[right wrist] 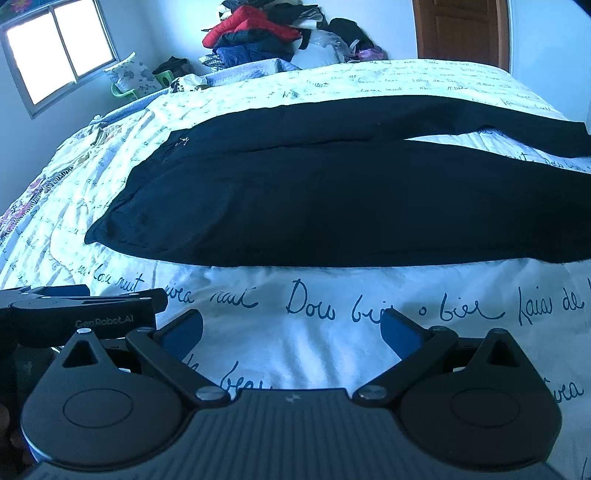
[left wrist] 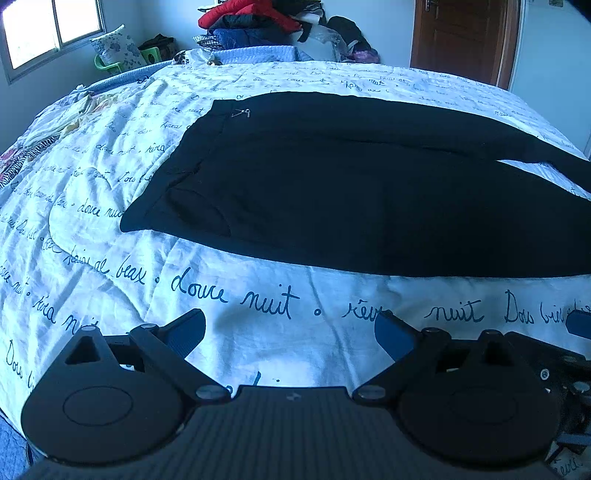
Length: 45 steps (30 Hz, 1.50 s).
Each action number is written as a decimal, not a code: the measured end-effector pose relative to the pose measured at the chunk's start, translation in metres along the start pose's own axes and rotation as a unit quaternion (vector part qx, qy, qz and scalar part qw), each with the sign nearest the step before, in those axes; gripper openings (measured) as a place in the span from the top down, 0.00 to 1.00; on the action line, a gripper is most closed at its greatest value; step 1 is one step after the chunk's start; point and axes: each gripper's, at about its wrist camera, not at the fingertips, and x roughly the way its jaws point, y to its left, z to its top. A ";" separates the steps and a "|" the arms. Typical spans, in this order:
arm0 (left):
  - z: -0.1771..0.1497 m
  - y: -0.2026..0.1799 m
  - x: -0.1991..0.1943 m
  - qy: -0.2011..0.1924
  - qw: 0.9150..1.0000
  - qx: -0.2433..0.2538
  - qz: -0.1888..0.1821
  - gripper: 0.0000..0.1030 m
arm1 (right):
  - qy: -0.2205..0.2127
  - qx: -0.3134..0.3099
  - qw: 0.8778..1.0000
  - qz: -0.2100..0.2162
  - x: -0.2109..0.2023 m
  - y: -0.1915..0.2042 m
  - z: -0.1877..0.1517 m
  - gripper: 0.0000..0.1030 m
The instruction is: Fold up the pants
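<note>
Black pants lie flat on the bed, waistband to the left, both legs running off to the right with a gap of quilt between them. They also show in the right wrist view. My left gripper is open and empty, hovering over the quilt short of the pants' near edge. My right gripper is open and empty too, also short of the near edge. The left gripper's body shows at the left of the right wrist view.
The bed carries a white quilt with blue handwriting. A pile of clothes sits beyond the far side. A flowered pillow and a window are far left. A wooden door stands far right.
</note>
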 end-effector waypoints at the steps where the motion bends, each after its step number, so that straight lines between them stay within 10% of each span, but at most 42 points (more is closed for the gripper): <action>1: 0.000 0.000 0.000 0.000 1.000 0.000 0.000 0.04 | 0.000 0.000 1.000 0.000 0.000 0.000 0.000 0.00; 19: 0.007 0.006 0.007 0.006 1.000 -0.005 0.000 0.04 | -0.016 0.002 0.998 0.054 -0.002 -0.007 0.017 0.00; 27: 0.039 0.040 0.011 -0.013 1.000 -0.025 0.001 0.04 | -0.059 -0.163 0.975 0.140 0.006 0.005 0.095 0.00; 31: 0.064 0.069 0.021 -0.030 0.997 -0.063 0.021 0.05 | -0.051 -0.321 0.934 0.147 0.039 0.033 0.141 0.00; 37: 0.098 0.091 0.032 -0.059 0.996 -0.052 0.039 0.05 | -0.059 -0.383 0.911 0.140 0.134 0.054 0.215 0.00; 45: 0.139 0.101 0.070 -0.047 0.995 -0.030 0.087 0.04 | 0.008 -0.339 0.928 0.157 0.271 0.047 0.287 0.00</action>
